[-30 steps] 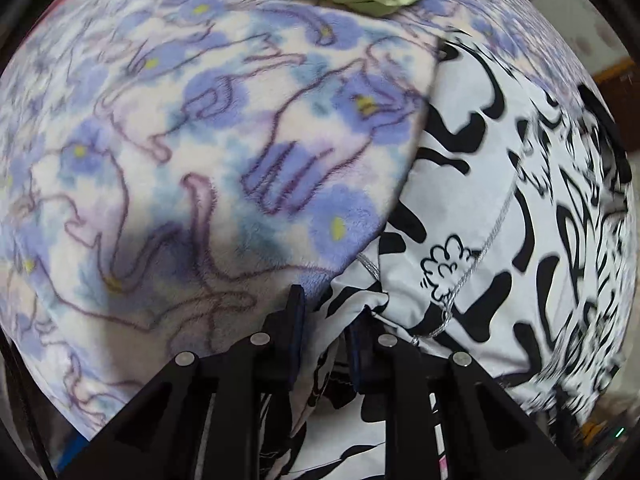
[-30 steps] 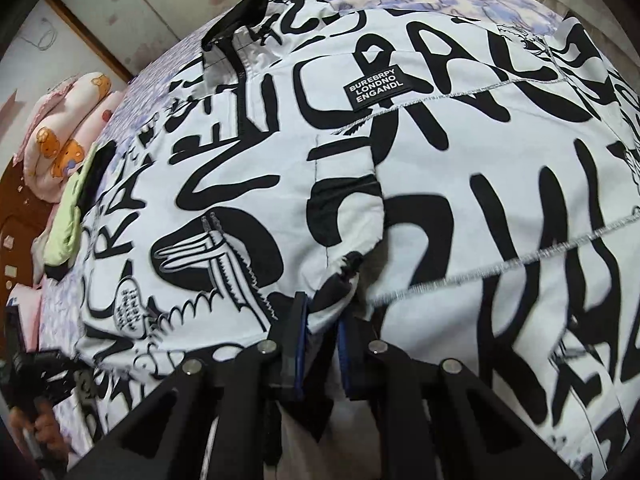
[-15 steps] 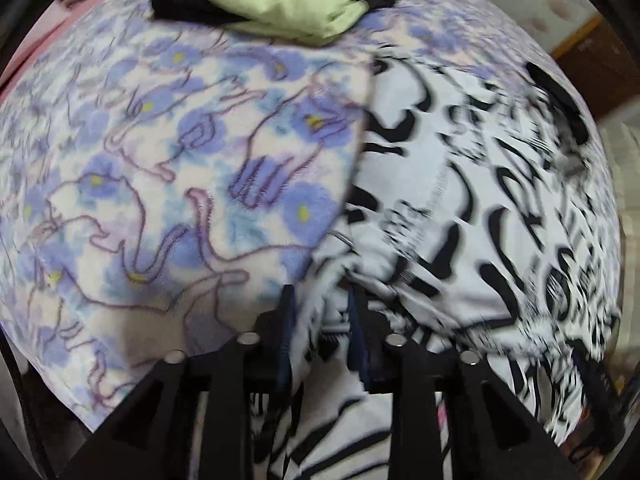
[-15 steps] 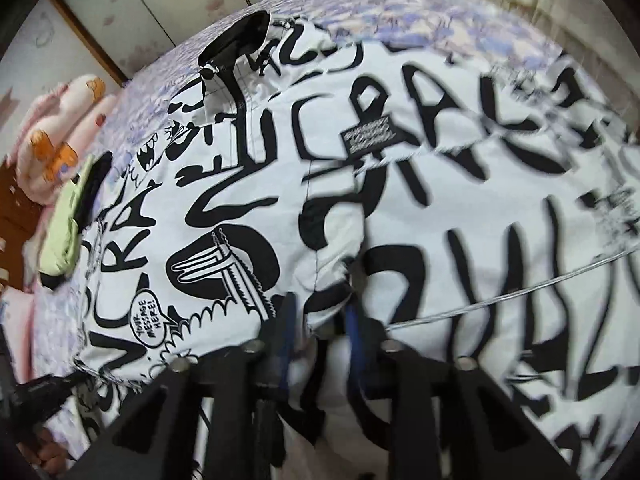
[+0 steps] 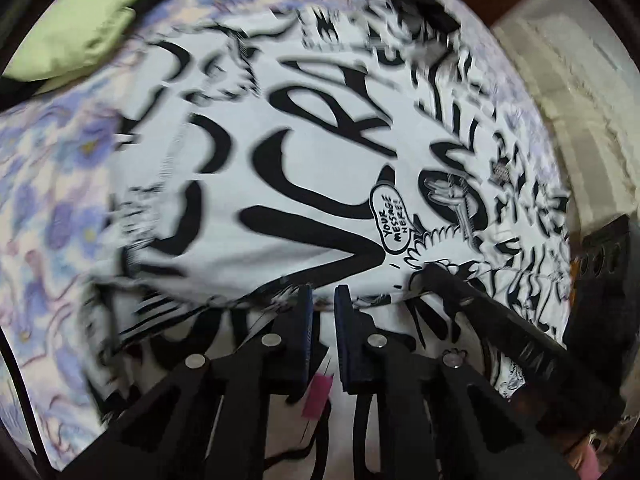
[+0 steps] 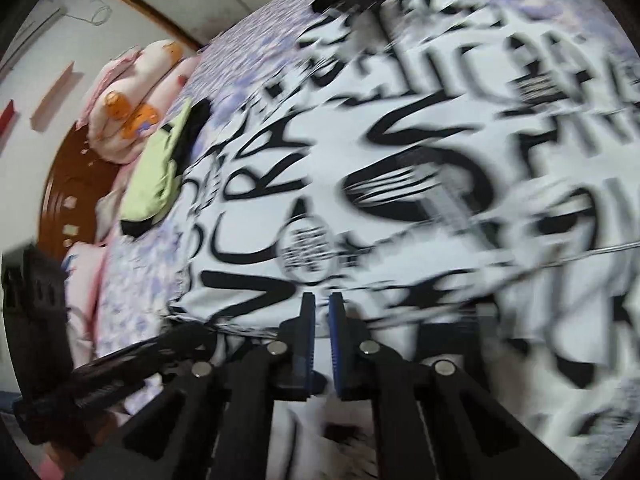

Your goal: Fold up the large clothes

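The black-and-white printed shirt (image 5: 304, 168) lies spread on the flowered bed cover (image 5: 52, 184); soft and light, it is best pinched at its hem. The left gripper (image 5: 323, 312) and right gripper (image 6: 322, 316) have just closed, jaws nearly shut at the near edge, cloth between them unclear

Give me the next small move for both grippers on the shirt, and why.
Probably lift the near hem and carry it toward the far edge. The left gripper and right gripper have just closed side by side at the shirt's near hem, though blur hides whether cloth sits between them. The shirt lies spread on the blanket.
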Available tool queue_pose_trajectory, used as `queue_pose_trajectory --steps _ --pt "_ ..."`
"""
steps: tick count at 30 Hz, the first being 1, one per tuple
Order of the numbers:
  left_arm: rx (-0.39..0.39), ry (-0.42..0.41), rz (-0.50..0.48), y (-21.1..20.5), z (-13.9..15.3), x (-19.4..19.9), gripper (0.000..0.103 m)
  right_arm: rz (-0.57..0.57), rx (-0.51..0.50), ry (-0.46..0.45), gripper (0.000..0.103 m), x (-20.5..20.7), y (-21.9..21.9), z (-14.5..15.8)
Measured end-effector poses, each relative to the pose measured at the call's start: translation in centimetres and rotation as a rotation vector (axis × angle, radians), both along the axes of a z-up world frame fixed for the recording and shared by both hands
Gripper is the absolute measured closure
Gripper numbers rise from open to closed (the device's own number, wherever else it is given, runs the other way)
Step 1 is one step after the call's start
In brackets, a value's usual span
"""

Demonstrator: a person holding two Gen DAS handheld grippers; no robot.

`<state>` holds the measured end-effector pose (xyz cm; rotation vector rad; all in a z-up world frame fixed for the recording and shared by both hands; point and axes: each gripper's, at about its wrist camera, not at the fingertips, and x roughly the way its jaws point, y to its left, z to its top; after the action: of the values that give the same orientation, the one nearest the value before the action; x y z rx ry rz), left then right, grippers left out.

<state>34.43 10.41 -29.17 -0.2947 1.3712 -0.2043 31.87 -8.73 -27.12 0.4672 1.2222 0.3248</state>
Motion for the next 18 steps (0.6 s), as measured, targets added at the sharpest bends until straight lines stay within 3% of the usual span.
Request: queue_pose_trajectory --steps 5,9,13,15,18 --pt "0.128 -0.002 -0.024 0.3 -1.8 1.2 0.094 0.035 -0.037 0.058 0.103 0.8 2.1 -3.1" --pt "0.111 -0.019 0.032 3.5 -1.6 1.2 0.094 -0.018 -0.089 0.017 0.103 1.9 -0.9 -3.0" --pt "0.13 -0.016 0.122 7.3 -1.6 1.0 0.097 -0.079 -0.231 0.003 0.103 2.5 -5.2 -2.7" --pt "0.079 -0.005 0.154 8.5 -1.7 0.9 0.099 -0.126 -0.327 0.022 0.103 2.6 -7.4 -2.6" --pt "0.077 -0.006 0.171 8.6 -1.1 1.1 0.099 -0.176 -0.332 0.036 0.103 2.6 -9.0 -1.7"
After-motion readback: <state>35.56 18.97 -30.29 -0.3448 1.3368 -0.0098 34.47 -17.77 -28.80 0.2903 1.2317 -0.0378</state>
